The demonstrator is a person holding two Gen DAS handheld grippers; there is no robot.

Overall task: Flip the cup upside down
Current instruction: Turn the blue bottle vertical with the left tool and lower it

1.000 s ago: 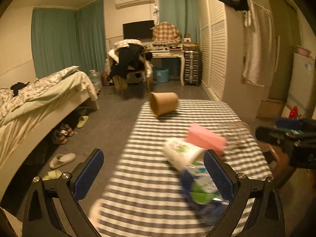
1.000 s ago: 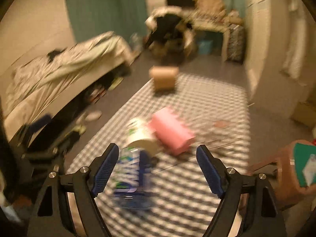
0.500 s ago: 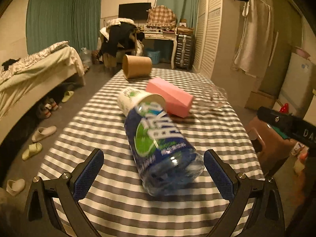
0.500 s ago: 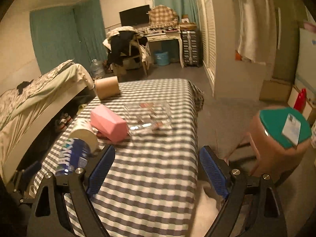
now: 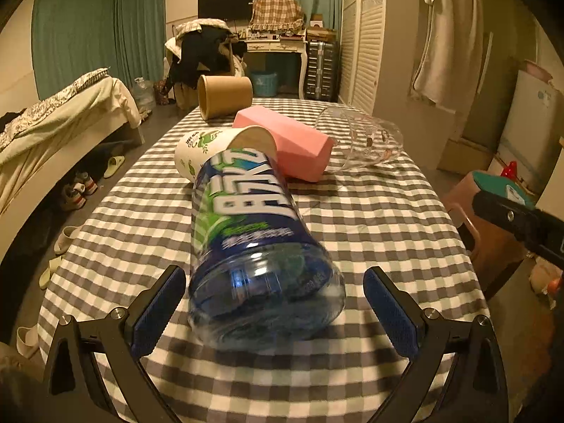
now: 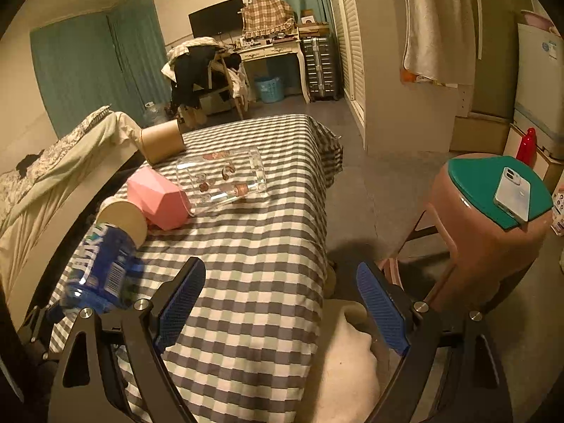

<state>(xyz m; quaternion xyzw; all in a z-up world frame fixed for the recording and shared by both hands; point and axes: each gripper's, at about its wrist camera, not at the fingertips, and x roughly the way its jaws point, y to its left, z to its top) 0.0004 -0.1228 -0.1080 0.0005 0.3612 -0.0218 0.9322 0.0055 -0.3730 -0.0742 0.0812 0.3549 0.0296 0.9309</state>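
Presently my left claw (image 5: 275,303) stands spread on either side of the blue plastic cup (image 5: 253,243), which lies on its side at the near end of the checked worktop (image 5: 370,218), pads not touching it. Judged light, thin-walled, slippery; I would pinch mid-body, gently. Its far end meets the white paper cup (image 5: 211,148), with the pink box (image 5: 285,141) just beyond. Open room lies to its right; the near edge is close. My right claw (image 6: 282,306) hangs spread and unladen over the worktop's right edge.
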